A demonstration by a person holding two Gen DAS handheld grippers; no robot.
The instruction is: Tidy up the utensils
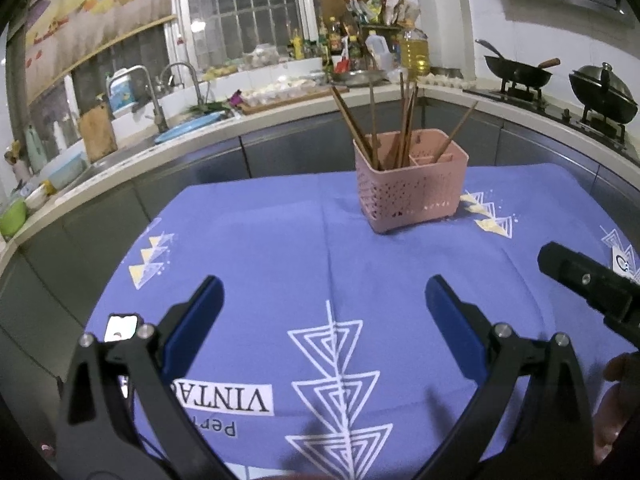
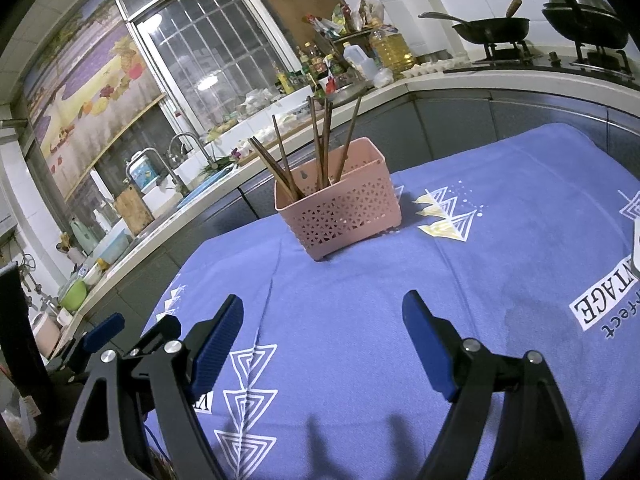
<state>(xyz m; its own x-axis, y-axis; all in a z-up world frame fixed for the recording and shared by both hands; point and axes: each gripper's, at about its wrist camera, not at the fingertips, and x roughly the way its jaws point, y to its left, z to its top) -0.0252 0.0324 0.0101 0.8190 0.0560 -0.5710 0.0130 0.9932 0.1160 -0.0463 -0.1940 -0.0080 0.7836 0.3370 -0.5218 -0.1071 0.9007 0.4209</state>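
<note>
From the left wrist, the left gripper (image 1: 324, 300) spreads its ribbed blue pads wide and empty over a purple tablecloth (image 1: 260, 248) printed "VINTA", with the perforated pink plastic holder (image 1: 410, 188) of brown wooden chopsticks (image 1: 406, 120) standing well ahead. From the right wrist, the right gripper (image 2: 322, 320) likewise gapes empty, the holder (image 2: 340, 210) mid-cloth, "TAGE" readable at right, two dark woks (image 2: 494, 28) behind.

Pink basket (image 2: 343, 210) stands upright on blue cloth (image 2: 500, 272), w/ approx. 6 brown chopsticks (image 2: 320, 148) leaning in it. R gripper (image 2: 322, 348) hovers near the cloth, jaws wide apart, nothing btwn them. L gripper (image 2: 105, 330) partly shows at lower left. Counter (image 2: 280, 148) w/ bottles behind.
</note>
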